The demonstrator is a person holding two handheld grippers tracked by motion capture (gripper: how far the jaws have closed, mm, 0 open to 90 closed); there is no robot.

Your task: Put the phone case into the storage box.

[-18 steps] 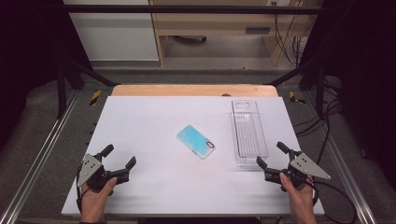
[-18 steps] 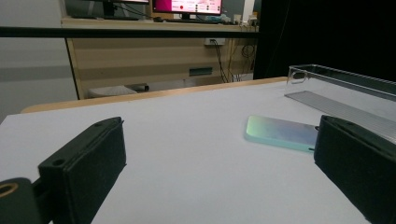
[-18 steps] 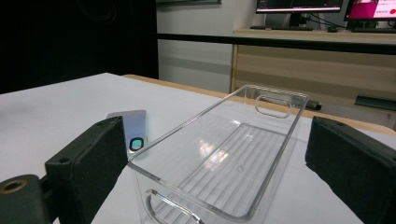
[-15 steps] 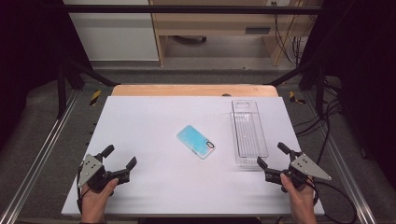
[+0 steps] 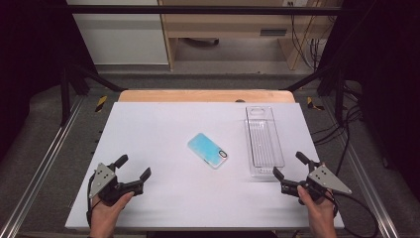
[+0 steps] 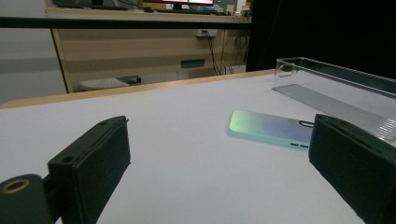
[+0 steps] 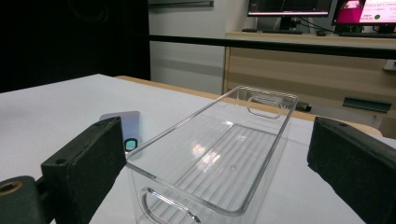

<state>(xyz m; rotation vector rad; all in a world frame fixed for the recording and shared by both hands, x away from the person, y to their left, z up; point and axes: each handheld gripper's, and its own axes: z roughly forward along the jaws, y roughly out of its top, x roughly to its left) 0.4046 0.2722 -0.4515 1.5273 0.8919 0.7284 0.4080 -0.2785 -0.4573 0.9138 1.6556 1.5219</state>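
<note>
A light blue phone [image 5: 208, 150] lies flat near the middle of the white table [image 5: 158, 129], camera end toward the near right. To its right stands a long clear plastic tray [image 5: 264, 141], empty. My left gripper [image 5: 132, 169] rests open at the near left, well short of the phone [image 6: 271, 128], with nothing between its jaws. My right gripper [image 5: 288, 165] is open at the near right, just before the tray's near end [image 7: 210, 163]; the phone [image 7: 127, 128] peeks past its left jaw.
A wooden strip [image 5: 205, 95] borders the table's far edge. Metal rails [image 5: 44, 158] run along both sides. Cables [image 5: 341, 134] trail off the right side. A wooden desk [image 7: 303, 70] with monitors stands beyond the table.
</note>
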